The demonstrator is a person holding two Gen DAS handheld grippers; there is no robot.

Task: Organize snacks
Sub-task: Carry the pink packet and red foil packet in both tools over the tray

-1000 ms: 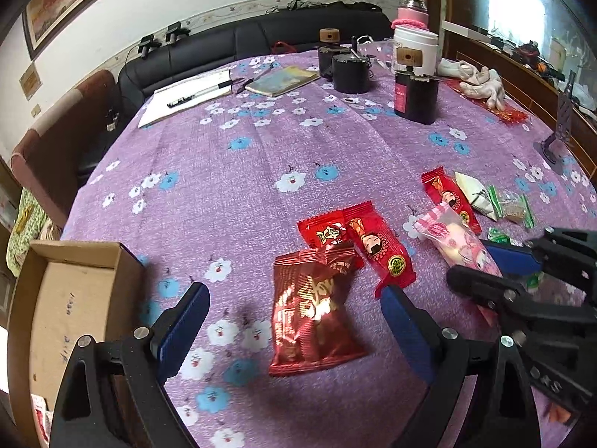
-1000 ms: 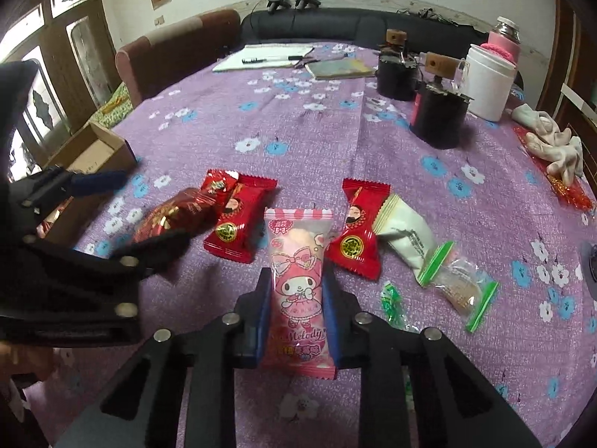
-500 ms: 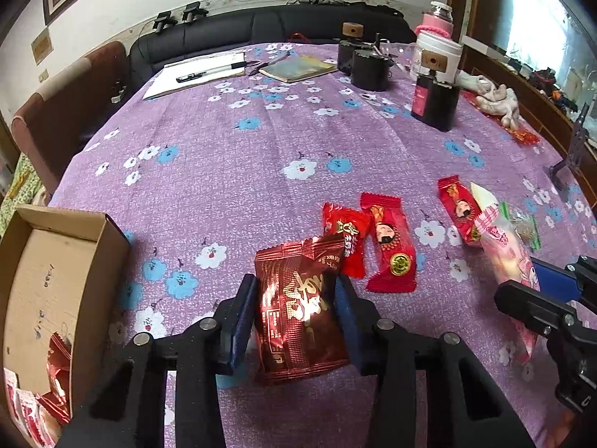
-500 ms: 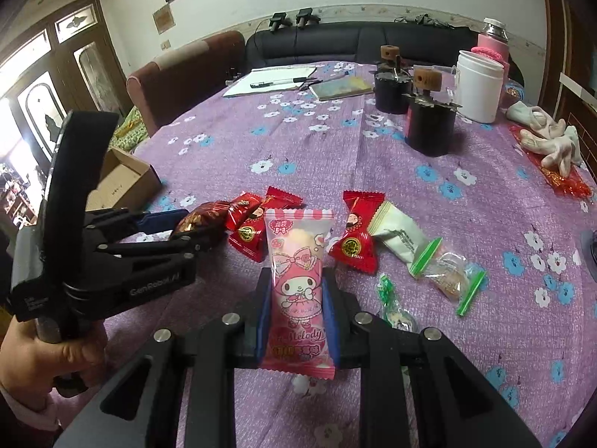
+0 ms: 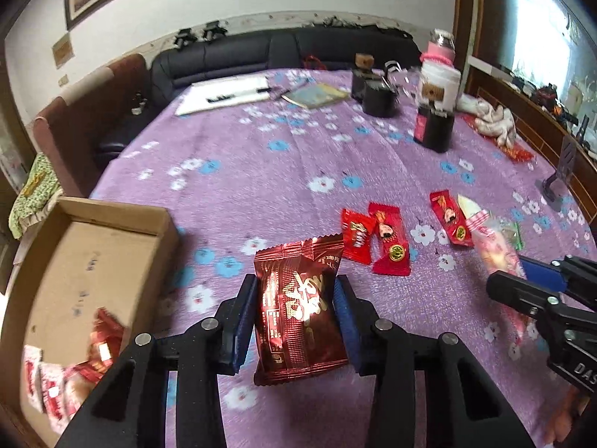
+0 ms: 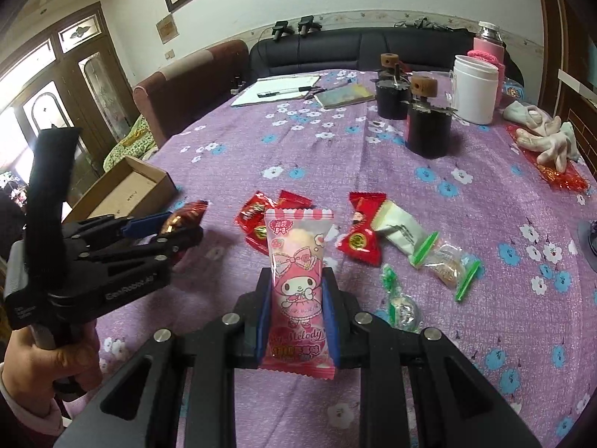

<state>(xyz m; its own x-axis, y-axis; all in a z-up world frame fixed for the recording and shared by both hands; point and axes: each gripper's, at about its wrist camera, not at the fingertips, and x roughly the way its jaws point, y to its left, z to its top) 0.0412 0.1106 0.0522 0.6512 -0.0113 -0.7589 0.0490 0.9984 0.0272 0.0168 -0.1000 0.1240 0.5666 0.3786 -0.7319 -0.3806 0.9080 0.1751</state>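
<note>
My left gripper (image 5: 294,306) is shut on a dark red foil snack packet (image 5: 298,310) and holds it above the purple tablecloth, right of an open cardboard box (image 5: 74,261) with several red snacks in its near corner. My right gripper (image 6: 298,298) is shut on a pink My Melody snack packet (image 6: 298,283), lifted off the table. The left gripper also shows in the right wrist view (image 6: 164,231), the box (image 6: 127,190) behind it. Red candy packets (image 5: 377,239) (image 6: 360,231), a white packet (image 6: 401,233) and green-ended clear packets (image 6: 451,267) lie on the cloth.
At the far side of the round table stand black jars (image 6: 427,127), a white canister (image 6: 475,89), a pink flask (image 6: 488,44), a notebook (image 6: 345,95), paper with a pen (image 6: 276,89) and gloves (image 6: 544,142). A sofa (image 6: 358,48) and chair (image 6: 186,82) lie beyond.
My left gripper closed on the dark red packet and lifted it, moving left toward the box. My right gripper lifted the pink packet higher off the table.
</note>
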